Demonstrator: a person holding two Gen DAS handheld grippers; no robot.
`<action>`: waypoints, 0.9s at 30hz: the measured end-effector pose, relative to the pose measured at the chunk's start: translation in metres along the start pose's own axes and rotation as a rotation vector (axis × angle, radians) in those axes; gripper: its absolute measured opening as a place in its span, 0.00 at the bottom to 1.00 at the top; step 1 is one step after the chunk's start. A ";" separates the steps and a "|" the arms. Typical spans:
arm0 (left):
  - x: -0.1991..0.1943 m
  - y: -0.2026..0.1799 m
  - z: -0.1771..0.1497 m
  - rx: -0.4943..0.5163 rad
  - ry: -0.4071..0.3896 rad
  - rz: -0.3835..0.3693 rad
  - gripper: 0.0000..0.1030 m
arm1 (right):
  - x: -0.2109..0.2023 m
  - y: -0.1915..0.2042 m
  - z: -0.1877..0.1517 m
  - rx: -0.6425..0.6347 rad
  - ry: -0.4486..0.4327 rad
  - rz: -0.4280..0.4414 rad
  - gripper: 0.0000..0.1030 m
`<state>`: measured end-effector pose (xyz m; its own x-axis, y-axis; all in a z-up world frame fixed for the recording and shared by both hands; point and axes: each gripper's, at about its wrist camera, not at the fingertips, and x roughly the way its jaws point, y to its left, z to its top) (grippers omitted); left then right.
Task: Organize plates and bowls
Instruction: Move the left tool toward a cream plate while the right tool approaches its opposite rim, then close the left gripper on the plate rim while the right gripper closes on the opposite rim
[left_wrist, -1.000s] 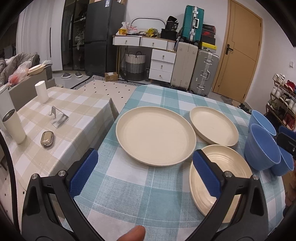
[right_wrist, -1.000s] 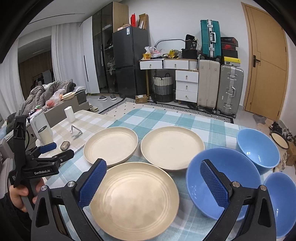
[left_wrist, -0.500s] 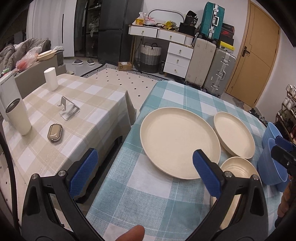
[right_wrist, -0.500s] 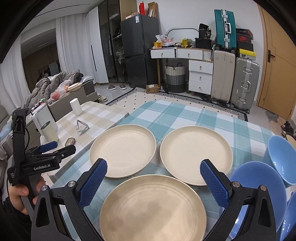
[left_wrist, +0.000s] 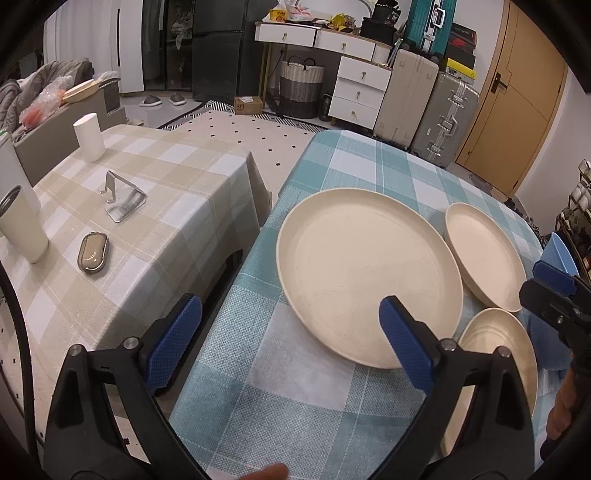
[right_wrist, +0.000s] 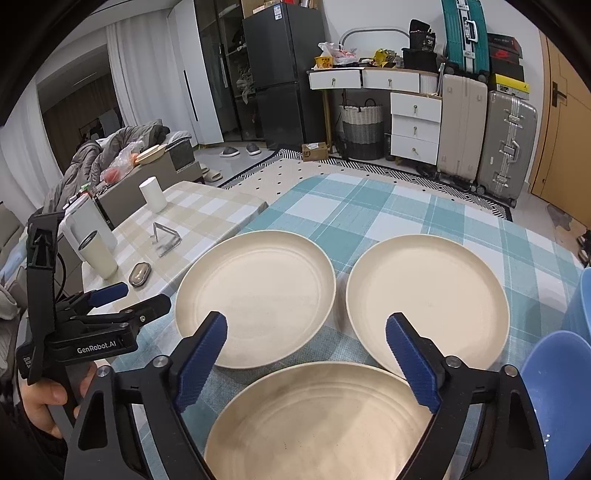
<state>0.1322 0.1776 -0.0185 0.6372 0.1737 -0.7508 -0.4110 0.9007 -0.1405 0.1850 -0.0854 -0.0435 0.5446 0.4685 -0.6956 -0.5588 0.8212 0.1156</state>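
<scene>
Three cream plates lie on the blue-check table (left_wrist: 303, 398): a large plate (left_wrist: 365, 273), a second plate (left_wrist: 484, 254) to its right, and a ringed plate (left_wrist: 495, 365) nearest me. My left gripper (left_wrist: 290, 336) hovers at the table's left edge; its jaws are closing with only cloth between them, and its right finger (left_wrist: 406, 343) is over the large plate's near rim. My right gripper (right_wrist: 306, 360) hangs above the far rim of the ringed plate (right_wrist: 317, 421); its jaws are closing without touching anything. Blue bowls (right_wrist: 557, 398) sit at the right.
A beige-check table (left_wrist: 177, 206) stands close on the left across a narrow gap, holding a white cup (left_wrist: 88, 136), a tumbler (left_wrist: 22, 229), a metal phone stand (left_wrist: 123, 206) and a small metal case (left_wrist: 92, 253). Drawers and suitcases (right_wrist: 506, 144) line the far wall.
Both grippers have swung left and sunk a little. The right one has left the blue bowls for the plates. The left one has reached the table's left edge. Both jaws have narrowed slightly.
</scene>
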 end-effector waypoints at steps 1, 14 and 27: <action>0.004 0.001 0.001 -0.005 0.009 0.002 0.90 | 0.004 0.000 0.000 0.003 0.004 0.004 0.85; 0.037 0.015 -0.003 -0.054 0.077 -0.020 0.76 | 0.062 -0.002 0.001 0.053 0.123 0.059 0.75; 0.049 0.011 -0.007 -0.059 0.115 -0.041 0.58 | 0.099 -0.015 0.002 0.111 0.199 0.054 0.57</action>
<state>0.1546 0.1928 -0.0620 0.5768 0.0876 -0.8122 -0.4263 0.8804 -0.2079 0.2487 -0.0503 -0.1128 0.3754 0.4483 -0.8113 -0.5059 0.8325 0.2259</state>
